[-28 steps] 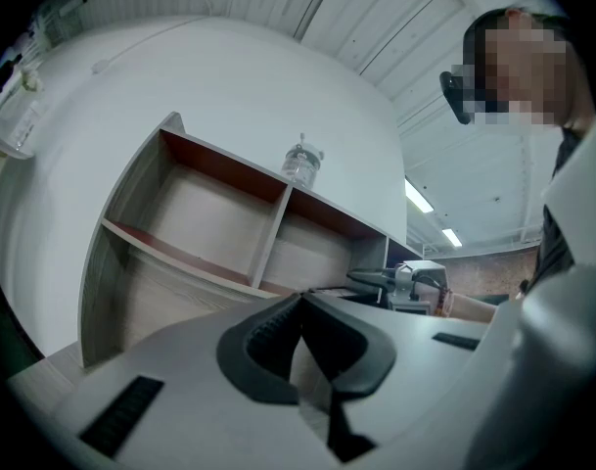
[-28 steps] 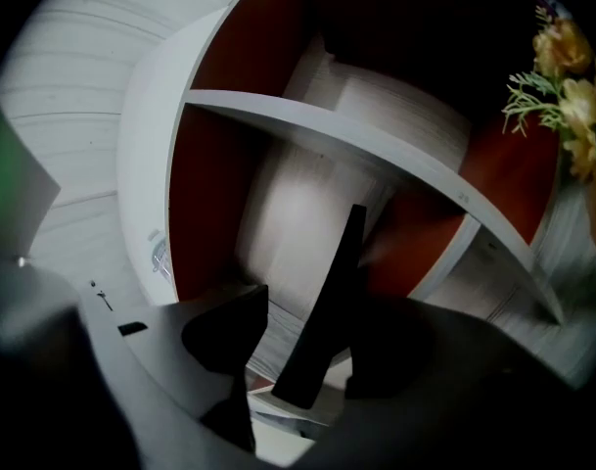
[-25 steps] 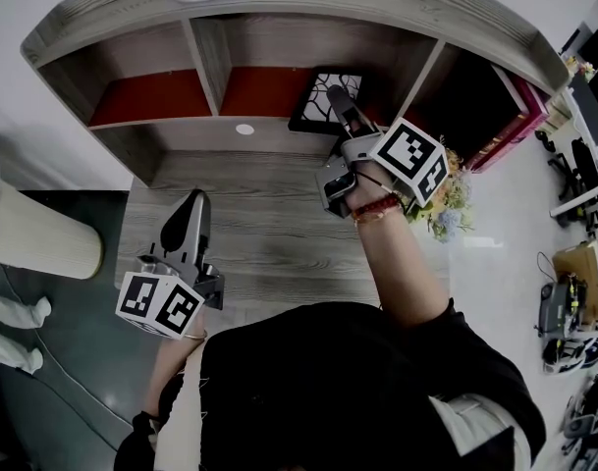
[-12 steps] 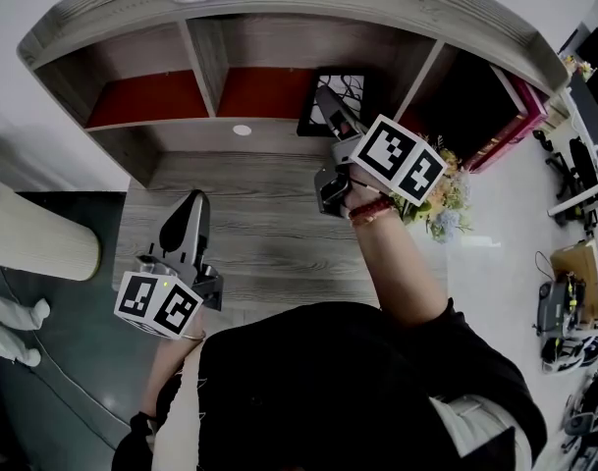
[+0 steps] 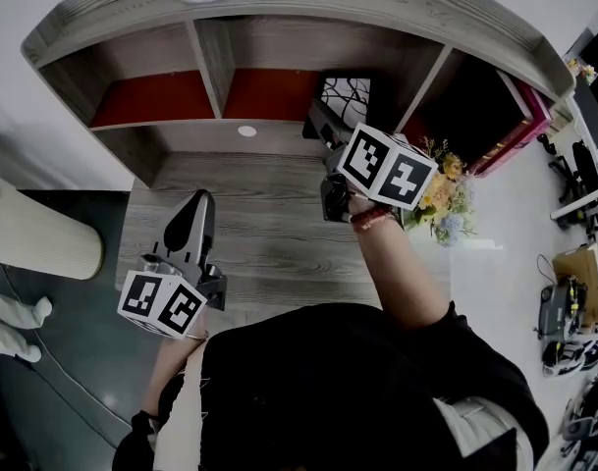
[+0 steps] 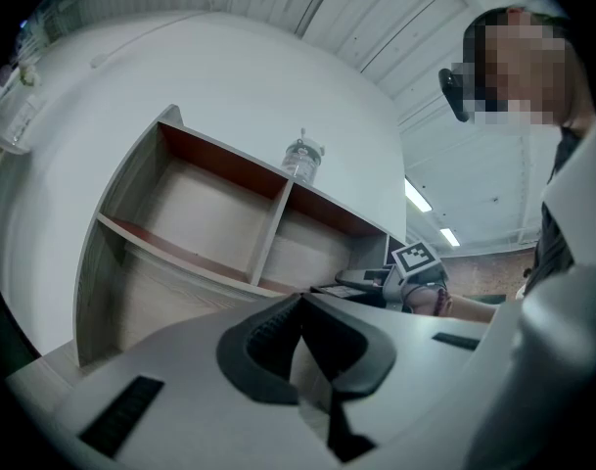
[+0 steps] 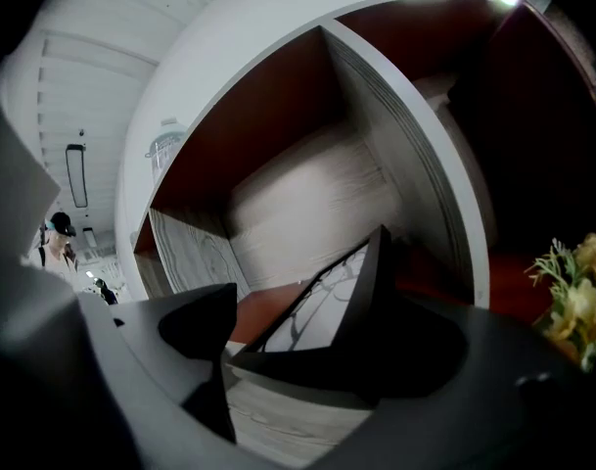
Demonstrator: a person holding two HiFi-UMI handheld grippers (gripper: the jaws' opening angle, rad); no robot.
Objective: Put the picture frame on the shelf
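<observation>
1. Already the frame [image 5: 344, 94] is inside the shelf [image 5: 279, 13]. In the head view it stands at 12 o'clock from the right claw [image 5: 321, 124], in the middle bay, at the bay's right end beside the divider.
2. It sits on the bay's floor and is tilted, as if leaning. I cannot tell whether it touches the back wall.
3. The right claw's jaws have just been opening and now stand wide. The frame is between them, with a clear gap at the 9 o'clock jaw, so the grip looks released. Contact at the 3 o'clock jaw is hard to rule out.
4. The left claw [image 6: 299, 306] hangs over the desk [image 5: 269, 234] at 7 o'clock in the head view, with its jaws together and nothing in them.
5. What is left, by my reckoning, is to draw the right claw back toward 6 o'clock without nudging the frame, then check that the frame keeps standing.
</observation>
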